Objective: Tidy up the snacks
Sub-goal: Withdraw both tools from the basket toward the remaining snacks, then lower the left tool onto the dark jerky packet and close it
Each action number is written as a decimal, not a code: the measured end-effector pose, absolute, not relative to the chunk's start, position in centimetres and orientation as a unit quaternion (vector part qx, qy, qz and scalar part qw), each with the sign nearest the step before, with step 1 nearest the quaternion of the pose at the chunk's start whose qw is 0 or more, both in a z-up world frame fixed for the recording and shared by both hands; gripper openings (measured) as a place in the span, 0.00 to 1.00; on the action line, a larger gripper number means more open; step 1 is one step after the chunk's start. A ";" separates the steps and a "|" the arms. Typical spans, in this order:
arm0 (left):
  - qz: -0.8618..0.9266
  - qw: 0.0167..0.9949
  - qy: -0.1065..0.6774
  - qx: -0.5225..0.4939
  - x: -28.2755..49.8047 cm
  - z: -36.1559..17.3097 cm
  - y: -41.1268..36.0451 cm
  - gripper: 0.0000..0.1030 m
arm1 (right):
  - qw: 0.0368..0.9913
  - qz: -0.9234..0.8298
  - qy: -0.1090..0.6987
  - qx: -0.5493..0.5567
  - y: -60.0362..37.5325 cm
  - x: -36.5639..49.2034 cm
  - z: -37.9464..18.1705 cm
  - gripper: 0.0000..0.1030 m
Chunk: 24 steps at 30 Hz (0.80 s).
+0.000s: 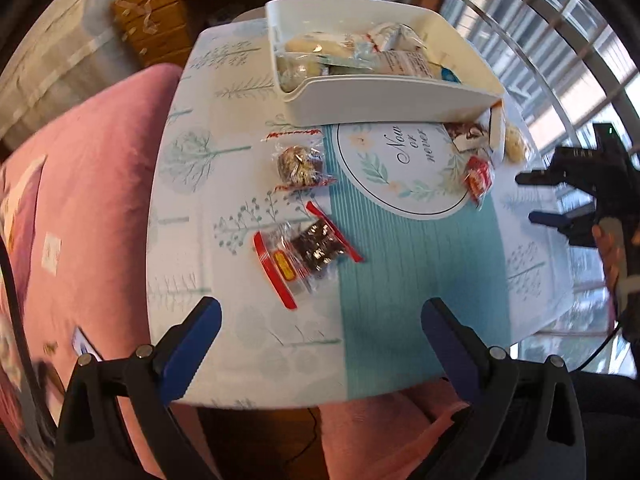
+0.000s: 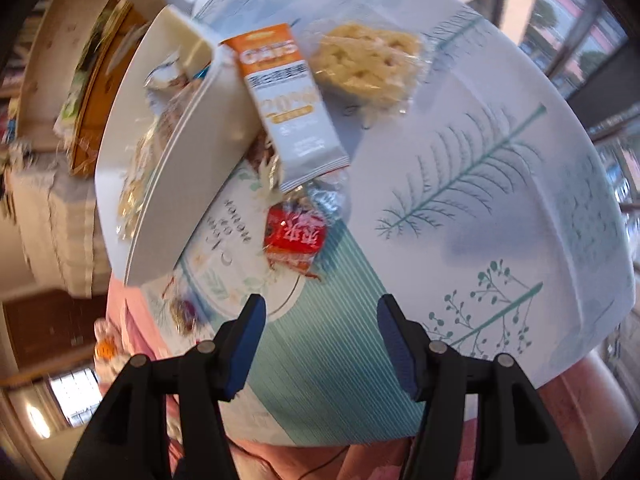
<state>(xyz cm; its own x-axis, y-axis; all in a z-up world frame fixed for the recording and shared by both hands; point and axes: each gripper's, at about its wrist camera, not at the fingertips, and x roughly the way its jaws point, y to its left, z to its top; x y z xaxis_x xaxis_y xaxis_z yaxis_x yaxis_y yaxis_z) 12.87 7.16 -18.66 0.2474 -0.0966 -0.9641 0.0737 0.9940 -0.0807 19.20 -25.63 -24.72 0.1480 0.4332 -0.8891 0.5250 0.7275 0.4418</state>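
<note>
**Both grippers empty above the snack table**

Left gripper [image 1: 320, 344] hung wide open over the near edge of the table [image 1: 420, 300], with nothing between its blue pads. My right gripper [image 2: 318, 344] was also spread open and empty, poised above the teal striped runner; from the left wrist view I saw it off at the far right [image 1: 556, 200].

Just ahead of my left gripper lay a red-edged packet with a dark snack [image 1: 308, 254], and beyond it a clear-wrapped brown treat [image 1: 302, 164]. At the far side stood the white bin [image 1: 384, 100], already holding several wrapped snacks.

From the right wrist I saw an orange-and-white oats bar [image 2: 288, 108] leaning against the bin's wall, a pale lattice cracker in clear wrap [image 2: 366, 66] beside it, and a small red packet [image 2: 294, 234] lying nearer.
</note>
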 end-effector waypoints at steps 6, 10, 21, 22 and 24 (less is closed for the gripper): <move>-0.120 0.782 0.609 0.051 14.4 -21.4 7.2 0.97 | 0.689 -0.077 0.599 0.402 -24.7 18.3 -25.4 0.57; -0.154 0.769 0.614 0.086 15.5 -23.7 7.3 0.93 | 0.710 -0.096 0.571 0.402 -23.7 18.3 -25.8 0.57; -0.202 0.740 0.628 0.130 18.4 -28.5 7.8 0.82 | 0.744 -0.150 0.550 0.349 -21.2 19.4 -28.0 0.57; -0.208 0.737 0.630 0.130 18.6 -28.8 7.7 0.81 | 0.746 -0.156 0.549 0.344 -21.0 19.5 -28.2 0.57; -0.216 0.731 0.634 0.131 18.8 -29.3 7.5 0.81 | 0.752 -0.160 0.541 0.340 -20.7 19.6 -28.3 0.57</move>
